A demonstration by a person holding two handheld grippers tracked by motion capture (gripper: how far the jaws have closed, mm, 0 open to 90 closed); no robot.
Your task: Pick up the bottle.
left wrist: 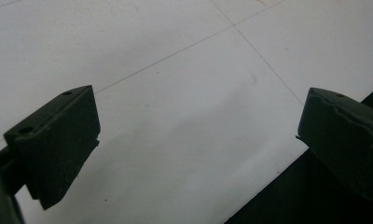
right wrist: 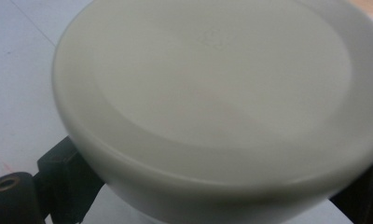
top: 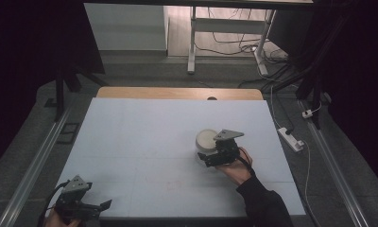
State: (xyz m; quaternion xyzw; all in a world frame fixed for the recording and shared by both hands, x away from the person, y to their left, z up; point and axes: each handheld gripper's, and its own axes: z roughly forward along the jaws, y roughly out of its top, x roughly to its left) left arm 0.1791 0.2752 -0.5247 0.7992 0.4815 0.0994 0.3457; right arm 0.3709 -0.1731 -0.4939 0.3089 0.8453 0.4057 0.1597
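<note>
Two views differ: from above we see our right gripper [top: 214, 158] at a white lidded jar [top: 205, 140] right of the desk's [top: 144, 142] centre; its own view shows fingers [right wrist: 63, 179] pinching it below the lid. Our left gripper [top: 85, 208] hovers spread at the desk's near-left corner.

A round, cream-white lid [right wrist: 212, 93] sits very close to the camera, slightly blurred. The right gripper [right wrist: 212, 196] has its black jaws at either side just beneath the lid's rim, above a pale surface [right wrist: 21, 70].
</note>
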